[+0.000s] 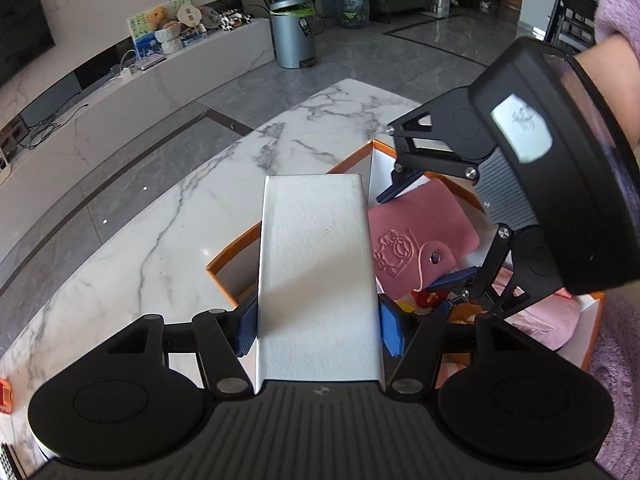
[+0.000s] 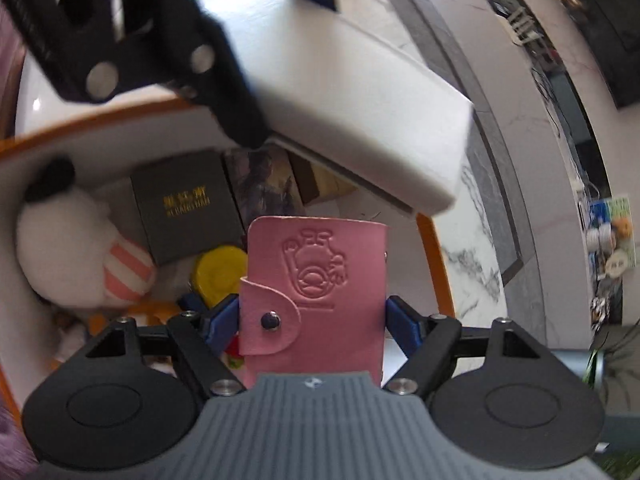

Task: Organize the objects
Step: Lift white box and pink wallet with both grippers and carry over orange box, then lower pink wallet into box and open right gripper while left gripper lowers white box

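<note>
My left gripper is shut on a white rectangular box, its blue pads pressing both long sides. The same white box hangs over the far rim of the orange-edged storage box. My right gripper is shut on a pink leather card wallet with an embossed figure and a snap flap. From the left wrist view the pink wallet sits between the right gripper fingers, above the storage box interior.
Inside the storage box lie a white plush toy with pink stripes, a dark box with gold lettering, a yellow round lid and a picture card. The box stands on a white marble table. A purple fleece sleeve is at right.
</note>
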